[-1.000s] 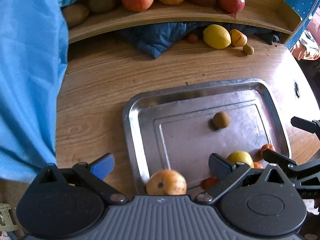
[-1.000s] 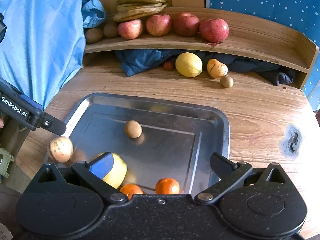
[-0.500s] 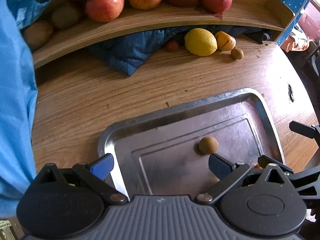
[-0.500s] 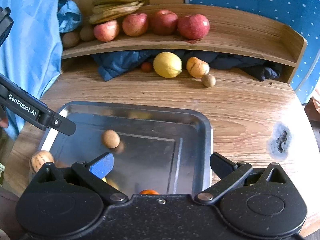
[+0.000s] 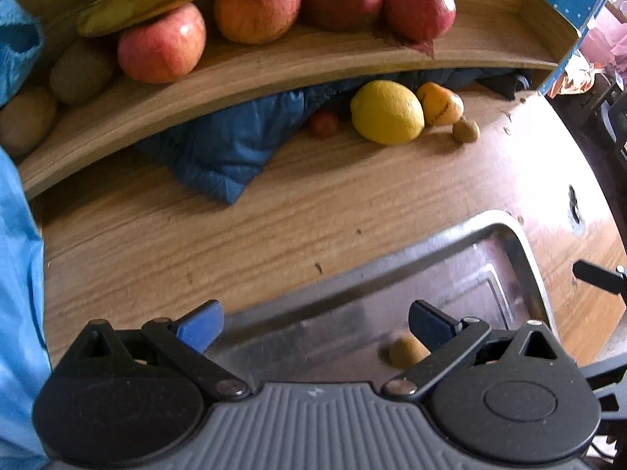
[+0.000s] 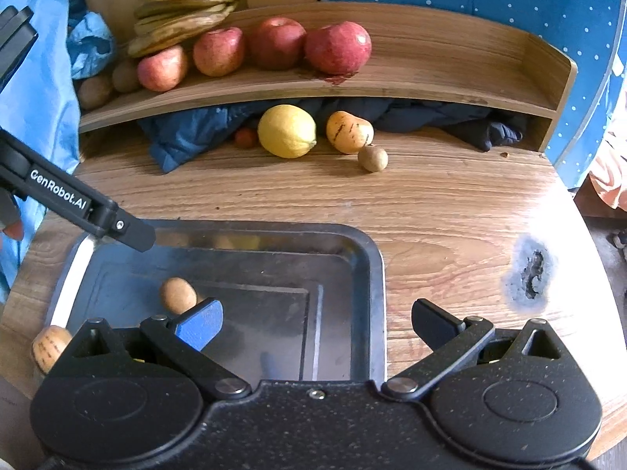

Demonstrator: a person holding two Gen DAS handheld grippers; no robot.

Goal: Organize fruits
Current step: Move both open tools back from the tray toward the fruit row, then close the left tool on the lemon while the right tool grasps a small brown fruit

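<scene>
A metal tray (image 6: 368, 274) lies on the wooden table (image 6: 431, 203); it also shows in the left wrist view (image 5: 521, 250). A small brown fruit (image 6: 177, 295) lies in it, also seen by the left finger in the left wrist view (image 5: 405, 350). A striped orange fruit (image 6: 49, 346) sits at the tray's left edge. At the back lie a lemon (image 6: 287, 130), a striped orange fruit (image 6: 348, 132), a small brown fruit (image 6: 372, 158) and a small red fruit (image 6: 245, 138). My left gripper (image 5: 313, 323) is open and empty above the tray's far edge. My right gripper (image 6: 315, 321) is open and empty over the tray's right part.
A wooden shelf (image 6: 431, 74) at the back holds several apples (image 6: 337, 47), bananas (image 6: 184, 8) and brown fruits (image 6: 94, 90). A dark blue cloth (image 6: 188, 137) lies under it. Light blue fabric (image 5: 19, 274) hangs at left. The tabletop has a burn mark (image 6: 531, 270).
Both grippers have moved forward toward the shelf. The tray's near fruits have dropped out of both views. Both grippers stay open.
</scene>
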